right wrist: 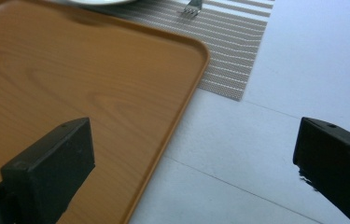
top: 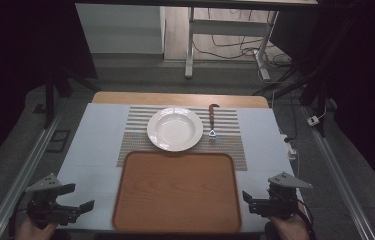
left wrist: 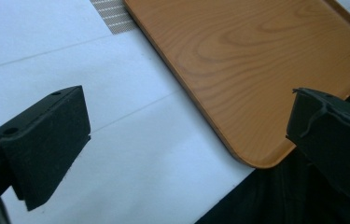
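A wooden tray lies at the table's near edge with nothing on it. Beyond it a striped placemat carries a white deep plate and a fork with a brown handle, to the plate's right. My left gripper hovers open at the tray's near left corner. At the tray's near right corner my right gripper is held open too, with nothing between its jaws.
A white cloth covers the table; its wooden far edge shows behind. Metal rails run along both sides. Desk legs and cables stand on the floor beyond.
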Demonstrator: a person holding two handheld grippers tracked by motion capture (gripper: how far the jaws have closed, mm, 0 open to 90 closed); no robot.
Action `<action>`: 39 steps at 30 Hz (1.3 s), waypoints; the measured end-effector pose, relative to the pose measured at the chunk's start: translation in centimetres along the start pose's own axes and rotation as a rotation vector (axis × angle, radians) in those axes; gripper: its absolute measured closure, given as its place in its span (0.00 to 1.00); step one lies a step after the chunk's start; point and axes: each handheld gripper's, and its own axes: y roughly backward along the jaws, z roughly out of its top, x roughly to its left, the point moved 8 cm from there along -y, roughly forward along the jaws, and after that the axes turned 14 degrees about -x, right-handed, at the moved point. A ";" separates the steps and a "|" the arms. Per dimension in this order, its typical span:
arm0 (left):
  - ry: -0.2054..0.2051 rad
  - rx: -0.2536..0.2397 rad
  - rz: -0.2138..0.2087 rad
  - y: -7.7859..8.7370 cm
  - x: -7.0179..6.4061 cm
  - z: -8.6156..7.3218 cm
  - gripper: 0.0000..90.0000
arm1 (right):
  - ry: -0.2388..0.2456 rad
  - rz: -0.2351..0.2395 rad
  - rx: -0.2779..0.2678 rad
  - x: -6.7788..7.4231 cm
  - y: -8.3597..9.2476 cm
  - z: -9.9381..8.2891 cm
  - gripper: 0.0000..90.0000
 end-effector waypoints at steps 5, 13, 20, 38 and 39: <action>0.018 0.011 -0.005 0.1 -0.1 -0.2 0.00 | -0.020 0.016 -0.002 0.0 -0.1 0.1 0.00; 0.012 0.031 -0.002 -0.2 -0.1 -0.2 0.00 | -0.023 0.044 0.023 0.2 -0.1 -0.1 0.00; -0.005 0.042 0.012 -0.3 -0.1 -0.2 0.00 | -0.025 0.054 0.031 0.2 -0.1 -0.2 0.00; -0.020 0.050 0.027 -0.5 -0.2 -0.2 0.00 | -0.002 0.082 0.055 0.7 -0.3 -0.2 0.00; -0.020 0.050 0.028 -0.5 -0.1 -0.2 0.00 | -0.001 0.089 0.050 0.8 -0.4 -0.1 0.00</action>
